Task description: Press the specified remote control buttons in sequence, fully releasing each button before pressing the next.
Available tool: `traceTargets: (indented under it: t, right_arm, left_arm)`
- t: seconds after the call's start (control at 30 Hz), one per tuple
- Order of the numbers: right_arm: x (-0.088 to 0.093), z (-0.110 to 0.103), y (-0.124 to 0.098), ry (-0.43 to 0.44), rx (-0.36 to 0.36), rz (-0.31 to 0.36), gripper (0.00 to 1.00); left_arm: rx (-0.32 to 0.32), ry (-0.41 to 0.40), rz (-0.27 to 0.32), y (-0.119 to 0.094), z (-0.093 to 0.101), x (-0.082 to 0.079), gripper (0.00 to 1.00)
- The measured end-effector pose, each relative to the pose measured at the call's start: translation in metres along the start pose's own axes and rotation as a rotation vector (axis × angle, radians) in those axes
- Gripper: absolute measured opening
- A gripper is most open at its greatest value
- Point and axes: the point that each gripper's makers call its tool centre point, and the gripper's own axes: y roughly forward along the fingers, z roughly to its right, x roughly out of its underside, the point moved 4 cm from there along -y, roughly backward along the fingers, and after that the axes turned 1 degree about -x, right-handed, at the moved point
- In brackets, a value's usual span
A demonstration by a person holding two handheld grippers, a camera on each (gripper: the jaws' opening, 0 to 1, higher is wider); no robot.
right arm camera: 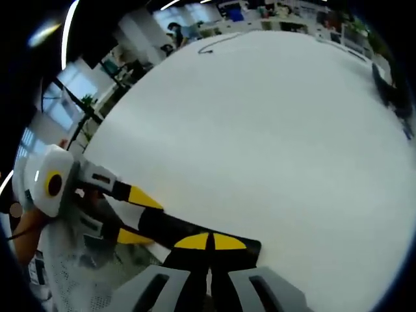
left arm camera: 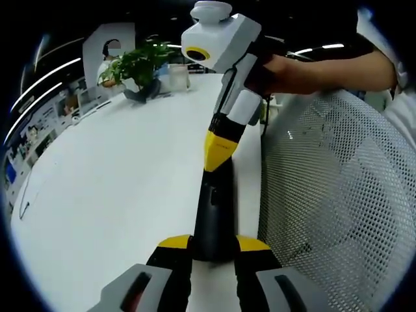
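1. Remote control [left arm camera: 214, 214], dark and slim, lying on the white desk [left arm camera: 117, 188] near its edge, beside a mesh chair [left arm camera: 338, 195].
2. Left gripper [left arm camera: 214, 250] fingers pinching the remote's near end.
3. Right gripper [right arm camera: 209, 242] fingers pressed together, tips down on the remote's far end.
4. Potted plant [left arm camera: 140, 65] at the desk's far edge.
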Motion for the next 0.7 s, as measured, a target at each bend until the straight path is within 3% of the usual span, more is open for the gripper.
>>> traceTargets:
  t: [0.7]
  right_arm:
    - [-0.0014,0.0025,-0.0010,0.025,-0.021,0.010,0.00]
  left_arm:
    - [-0.006,-0.003,-0.001,-0.0014,-0.0017,0.0001,0.24]
